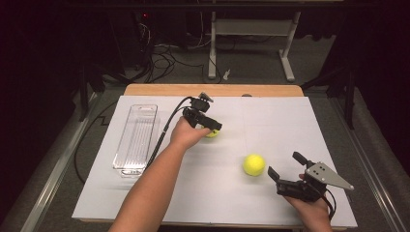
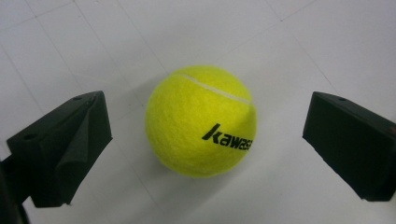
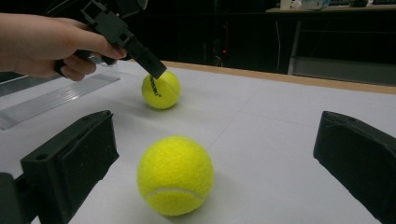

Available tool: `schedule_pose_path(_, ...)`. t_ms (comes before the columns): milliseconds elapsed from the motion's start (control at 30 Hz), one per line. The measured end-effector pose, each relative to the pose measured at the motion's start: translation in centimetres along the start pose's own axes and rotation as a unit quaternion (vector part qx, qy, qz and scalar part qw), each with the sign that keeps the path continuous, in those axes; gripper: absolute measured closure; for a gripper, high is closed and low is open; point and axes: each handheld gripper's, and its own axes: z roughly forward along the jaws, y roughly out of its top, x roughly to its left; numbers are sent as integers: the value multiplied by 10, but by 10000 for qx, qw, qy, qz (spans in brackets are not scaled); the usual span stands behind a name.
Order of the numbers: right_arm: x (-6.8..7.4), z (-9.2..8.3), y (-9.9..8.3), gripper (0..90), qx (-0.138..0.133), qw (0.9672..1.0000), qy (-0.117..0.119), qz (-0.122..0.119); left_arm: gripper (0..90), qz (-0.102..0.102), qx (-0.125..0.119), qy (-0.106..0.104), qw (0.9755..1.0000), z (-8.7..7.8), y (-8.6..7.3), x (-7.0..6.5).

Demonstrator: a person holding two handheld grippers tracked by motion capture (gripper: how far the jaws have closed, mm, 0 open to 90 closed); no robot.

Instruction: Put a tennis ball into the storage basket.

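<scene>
The fingers [image 2: 70,149] of the left gripper [image 2: 201,144] stand wide apart on either side of a yellow tennis ball [image 2: 201,121], and we find a clear gap between each pad and the felt; nothing is gripped. We note black lettering on this ball in the left gripper view. It rests on the white sheet [image 2: 289,42] covering the bench. In the high view the same ball [image 1: 212,133] lies left of the sheet's centre, partly covered by the left gripper [image 1: 209,124], which a hand [image 1: 186,133] holds above it with the fingers angled down.

The fingers [image 3: 70,163] of the right gripper [image 3: 205,172] are likewise wide open and hold nothing. A second tennis ball [image 3: 175,175] sits on the sheet ahead of them, between the two fingers as that view shows it, touching neither. In the high view this second ball [image 1: 254,165] lies just left of the right gripper [image 1: 285,170], with a small gap between them, and the two balls lie well apart.

A clear plastic tray [image 1: 137,140] stands lengthwise near the sheet's left edge, with the left gripper's cable [image 1: 164,133] trailing beside it. The bench's wooden edge [image 1: 212,90] shows beyond the sheet.
</scene>
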Motion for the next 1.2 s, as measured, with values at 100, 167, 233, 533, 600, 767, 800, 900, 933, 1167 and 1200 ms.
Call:
schedule_pose_path(100, 0, 0, 0, 1, 0, 10000, -3, -4, 23, -52, 21, -53, 10000, 5, -1, 3)
schedule_pose_path(167, 0, 0, 0, 1, -11, 10000, -2, -12, 23, -47, 74, -33, 10000, 9, -2, 3)
schedule_pose_path(233, 0, 0, 0, 1, -1, 10000, 2, -13, 23, -81, 119, -80, 9999, 12, -2, 4)
schedule_pose_path(533, 0, 0, 0, 1, -3, 10000, 1, 9, 18, -136, 287, -163, 9994, 22, -5, 5)
schedule_pose_path(600, 0, 0, 0, 1, -1, 10000, 9, -4, 24, -125, 327, -175, 9992, 25, -6, 6)
schedule_pose_path(767, -1, -1, 0, 1, -7, 10000, -4, 11, 41, -114, 299, -145, 9994, 27, -6, 5)
schedule_pose_path(800, -1, -1, 0, 1, -16, 10000, -6, 12, 49, -119, 287, -154, 9994, 27, -6, 4)
schedule_pose_path(900, -1, -1, 0, 1, -19, 10000, -4, 6, 67, -135, 295, -149, 9994, 28, -7, 4)
schedule_pose_path(933, -1, -1, 0, 1, -18, 10000, -2, 8, 72, -144, 312, -125, 9993, 28, -7, 3)
schedule_pose_path(1167, 0, 0, -1, 1, 10, 10000, -1, -8, 164, -213, 246, -79, 9994, 26, -9, 6)
schedule_pose_path(1200, 0, 0, -1, 1, 10, 10000, -1, -8, 172, -213, 246, -79, 9994, 26, -9, 6)
